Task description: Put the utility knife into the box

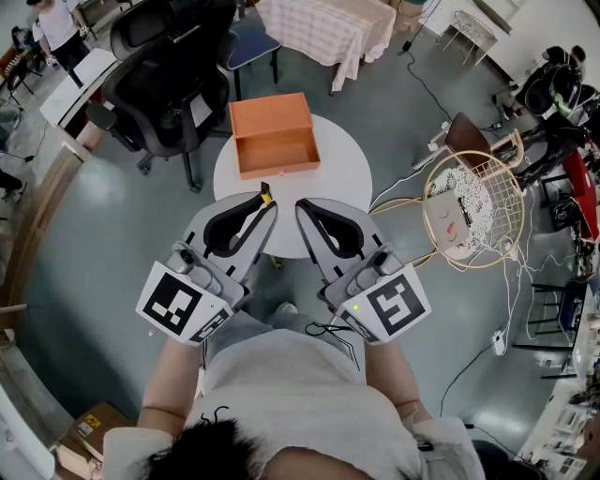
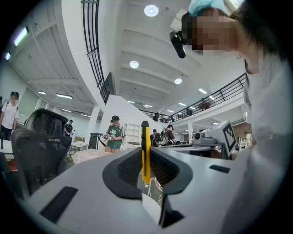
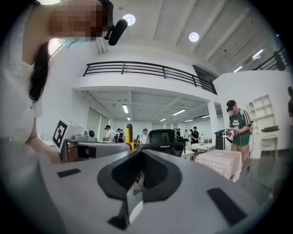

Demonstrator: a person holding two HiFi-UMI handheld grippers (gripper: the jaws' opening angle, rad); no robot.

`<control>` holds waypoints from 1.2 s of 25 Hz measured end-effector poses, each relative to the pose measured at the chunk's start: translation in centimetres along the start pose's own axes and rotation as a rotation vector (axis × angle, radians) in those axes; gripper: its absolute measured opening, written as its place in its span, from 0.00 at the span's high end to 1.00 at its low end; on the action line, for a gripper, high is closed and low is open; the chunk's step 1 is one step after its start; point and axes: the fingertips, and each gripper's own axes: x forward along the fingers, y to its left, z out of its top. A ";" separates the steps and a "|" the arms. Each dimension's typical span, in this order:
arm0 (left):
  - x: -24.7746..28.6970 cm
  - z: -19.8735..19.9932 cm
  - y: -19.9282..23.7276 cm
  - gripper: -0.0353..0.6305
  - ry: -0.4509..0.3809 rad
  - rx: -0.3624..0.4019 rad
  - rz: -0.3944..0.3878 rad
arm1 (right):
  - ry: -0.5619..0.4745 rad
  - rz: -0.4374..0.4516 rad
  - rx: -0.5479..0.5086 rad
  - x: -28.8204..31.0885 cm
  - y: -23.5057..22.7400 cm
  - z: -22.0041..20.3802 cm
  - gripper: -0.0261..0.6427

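The yellow utility knife [image 2: 145, 153] stands upright, clamped between the black pads of my left gripper [image 2: 145, 164]. In the head view its yellow tip [image 1: 265, 195] sticks out past the left gripper [image 1: 267, 204], over the near edge of the round white table [image 1: 342, 173]. The orange box [image 1: 274, 138] lies open on the table's far left part, beyond both grippers, with nothing visible inside. My right gripper [image 1: 302, 207] is held beside the left one, jaws shut with nothing between them [image 3: 139, 157]. From the right gripper view the knife [image 3: 129, 135] shows at the left.
A black office chair [image 1: 164, 80] stands to the left of the table. A wire chair with a cushion [image 1: 466, 211] is at the right, with cables on the floor. A table with a checked cloth [image 1: 323, 28] stands behind. People stand farther off in the hall.
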 end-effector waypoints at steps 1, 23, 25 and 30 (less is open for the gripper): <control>0.0 0.0 0.0 0.87 -0.001 0.000 0.002 | 0.000 0.001 0.000 0.0 0.0 -0.1 0.95; 0.3 -1.4 -3.2 0.87 0.012 0.014 0.073 | -0.040 0.072 0.037 -3.0 -0.5 -0.9 0.95; 0.2 -1.5 -3.0 0.87 0.021 0.013 0.075 | -0.045 0.081 0.053 -3.0 -0.4 -0.8 0.95; 0.7 -1.3 -2.1 0.87 0.029 0.007 0.068 | -0.042 0.081 0.080 -2.0 -0.9 -0.8 0.95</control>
